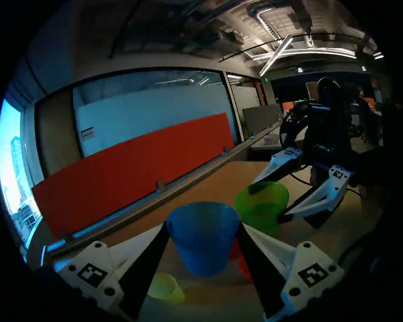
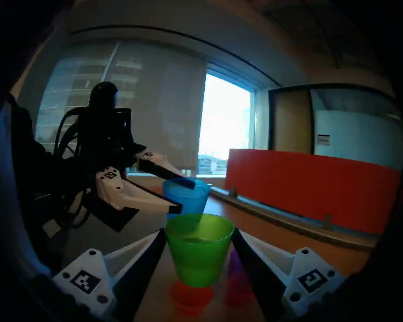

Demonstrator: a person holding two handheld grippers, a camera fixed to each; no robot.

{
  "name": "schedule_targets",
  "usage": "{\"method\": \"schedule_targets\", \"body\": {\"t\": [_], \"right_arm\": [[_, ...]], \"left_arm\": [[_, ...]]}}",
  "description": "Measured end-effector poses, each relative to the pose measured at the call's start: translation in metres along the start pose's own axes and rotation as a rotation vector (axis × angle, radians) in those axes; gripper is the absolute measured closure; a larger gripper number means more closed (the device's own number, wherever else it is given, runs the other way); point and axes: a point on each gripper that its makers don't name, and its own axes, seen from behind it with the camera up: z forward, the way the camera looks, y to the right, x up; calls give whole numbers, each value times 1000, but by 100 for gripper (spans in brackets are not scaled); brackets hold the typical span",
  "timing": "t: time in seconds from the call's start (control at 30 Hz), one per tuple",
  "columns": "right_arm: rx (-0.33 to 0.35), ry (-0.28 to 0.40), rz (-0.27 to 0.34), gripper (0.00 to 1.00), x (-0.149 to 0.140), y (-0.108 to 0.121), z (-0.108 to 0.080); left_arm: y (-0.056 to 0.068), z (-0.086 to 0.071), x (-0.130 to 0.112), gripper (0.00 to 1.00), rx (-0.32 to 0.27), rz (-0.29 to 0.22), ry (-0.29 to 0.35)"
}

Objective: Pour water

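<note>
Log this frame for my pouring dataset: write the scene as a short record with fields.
left gripper: shut on blue cup, held upright
right gripper: shut on green cup, held upright, liquid seems to be inside
pouring: not begun, neither cup tilted
table: yellow cup, orange-red cup, purple cup
</note>
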Motion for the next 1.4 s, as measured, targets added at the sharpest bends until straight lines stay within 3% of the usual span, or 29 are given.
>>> {"method": "schedule_targets", "body": {"t": [0.87, 1.4], "right_arm": [[23, -182, -15, 8, -42, 14, -29], [1, -281, -6, 8, -76, 32, -54]], "left_arm": [[17, -2, -88, 12, -112, -42, -243], [32, 1, -136, 12, -149, -26, -358]]}}
